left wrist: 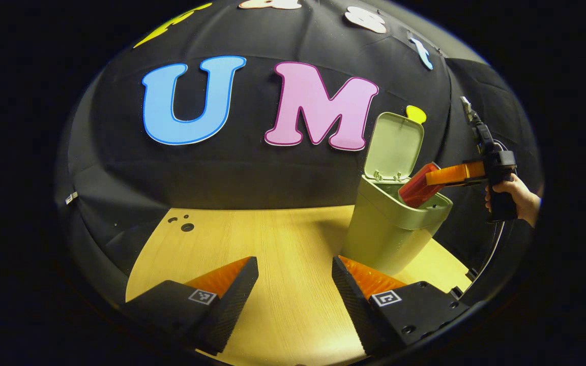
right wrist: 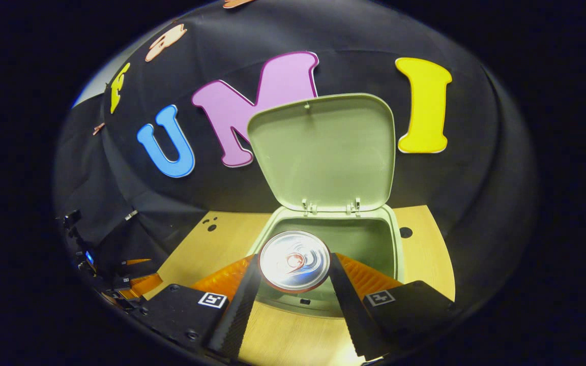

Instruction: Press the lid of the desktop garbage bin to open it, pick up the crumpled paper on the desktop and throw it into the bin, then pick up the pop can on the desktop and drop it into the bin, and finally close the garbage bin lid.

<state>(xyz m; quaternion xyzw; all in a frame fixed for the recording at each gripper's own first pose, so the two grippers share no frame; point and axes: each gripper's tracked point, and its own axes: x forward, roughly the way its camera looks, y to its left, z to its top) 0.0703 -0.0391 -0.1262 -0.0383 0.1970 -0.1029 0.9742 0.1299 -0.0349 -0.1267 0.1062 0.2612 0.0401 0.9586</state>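
The green desktop bin (left wrist: pixel 389 231) stands on the wooden table with its lid (left wrist: pixel 394 147) swung up and open. A red pop can (left wrist: pixel 417 187) hangs tilted over the bin's mouth, and my right gripper (left wrist: pixel 448 175) is shut on it, held by a hand (left wrist: pixel 519 195). In the right gripper view the can's silver top (right wrist: pixel 294 261) sits pressed between both fingers of my right gripper (right wrist: pixel 294 272), just above the bin's opening (right wrist: pixel 397 244) and below the raised lid (right wrist: pixel 323 152). My left gripper (left wrist: pixel 295 277) hovers open over bare tabletop, to the left of the bin, with nothing in it.
The wooden table (left wrist: pixel 272 239) has a few small dark holes (left wrist: pixel 187 227) near its back left. Black cloth wall rises right behind the bin. The table's right edge runs close beside the bin.
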